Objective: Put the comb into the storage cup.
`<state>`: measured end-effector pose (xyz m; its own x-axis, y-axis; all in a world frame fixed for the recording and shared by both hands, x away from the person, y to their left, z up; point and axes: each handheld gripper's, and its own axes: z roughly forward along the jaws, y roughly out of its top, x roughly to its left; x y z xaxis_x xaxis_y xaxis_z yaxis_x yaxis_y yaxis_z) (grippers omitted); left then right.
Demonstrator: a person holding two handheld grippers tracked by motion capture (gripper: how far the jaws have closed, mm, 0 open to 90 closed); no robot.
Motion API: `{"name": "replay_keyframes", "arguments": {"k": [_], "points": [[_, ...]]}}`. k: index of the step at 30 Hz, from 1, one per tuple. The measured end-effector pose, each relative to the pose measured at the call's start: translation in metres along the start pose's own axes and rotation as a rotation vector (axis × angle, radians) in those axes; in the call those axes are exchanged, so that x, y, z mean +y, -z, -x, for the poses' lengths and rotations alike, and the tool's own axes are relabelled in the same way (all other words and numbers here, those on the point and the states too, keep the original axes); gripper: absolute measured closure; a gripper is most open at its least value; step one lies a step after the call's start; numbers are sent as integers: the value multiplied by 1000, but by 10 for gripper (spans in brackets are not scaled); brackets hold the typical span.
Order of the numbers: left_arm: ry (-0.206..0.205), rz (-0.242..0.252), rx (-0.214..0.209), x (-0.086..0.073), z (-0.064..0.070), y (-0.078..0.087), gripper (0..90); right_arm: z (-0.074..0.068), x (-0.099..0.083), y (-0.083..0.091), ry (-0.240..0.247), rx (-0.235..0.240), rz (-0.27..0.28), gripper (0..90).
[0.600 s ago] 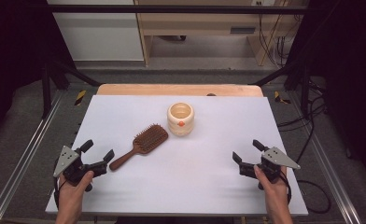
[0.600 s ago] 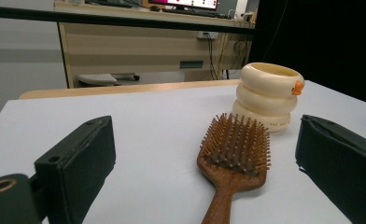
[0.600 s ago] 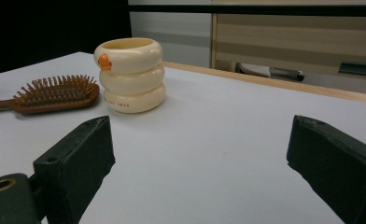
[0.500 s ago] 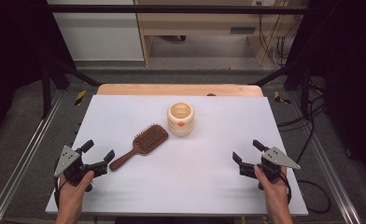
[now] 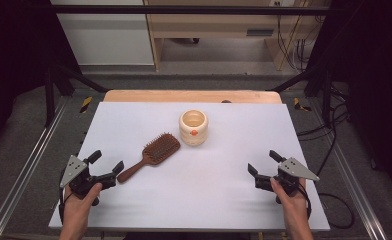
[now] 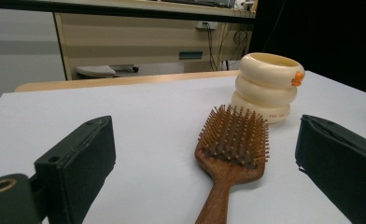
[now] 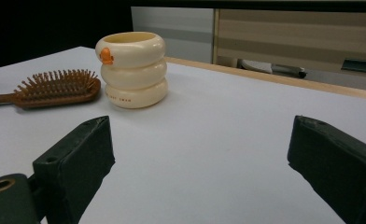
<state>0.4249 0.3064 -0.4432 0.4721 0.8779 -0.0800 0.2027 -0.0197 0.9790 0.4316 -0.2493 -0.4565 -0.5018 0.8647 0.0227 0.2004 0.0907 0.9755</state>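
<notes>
a cream cup (image 5: 193,127) shaped like three stacked rings stands upright near the middle of the white worktop (image 5: 224,200), with a small orange knob on its top ring; from above its inside looks empty. a wooden hairbrush (image 5: 151,154) lies bristles up just beside the cup, apart from it, its handle pointing toward the left tool (image 5: 106,166). that tool sits at the near left edge, jaws spread wide, holding nothing, close to the handle's end. the right tool (image 5: 264,164) rests at the near right, jaws wide too, well apart from the cup.
</notes>
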Motion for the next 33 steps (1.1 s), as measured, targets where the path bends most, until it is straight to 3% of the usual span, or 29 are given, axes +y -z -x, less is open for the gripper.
{"name": "replay_keyframes", "arguments": {"k": [4,16,23,33], "points": [[0,-21,-1,1,4,-2,54,0,1,0,-3,-3,2,71],[-74,-99,-2,17,16,-19,99,1,0,0,-11,-4,-1,73],[-67,-134,-9,24,16,-30,175,2,1,0,-9,-2,3,76],[-80,-176,-14,28,17,-44,173,1,0,-1,-9,5,-4,75]]}}
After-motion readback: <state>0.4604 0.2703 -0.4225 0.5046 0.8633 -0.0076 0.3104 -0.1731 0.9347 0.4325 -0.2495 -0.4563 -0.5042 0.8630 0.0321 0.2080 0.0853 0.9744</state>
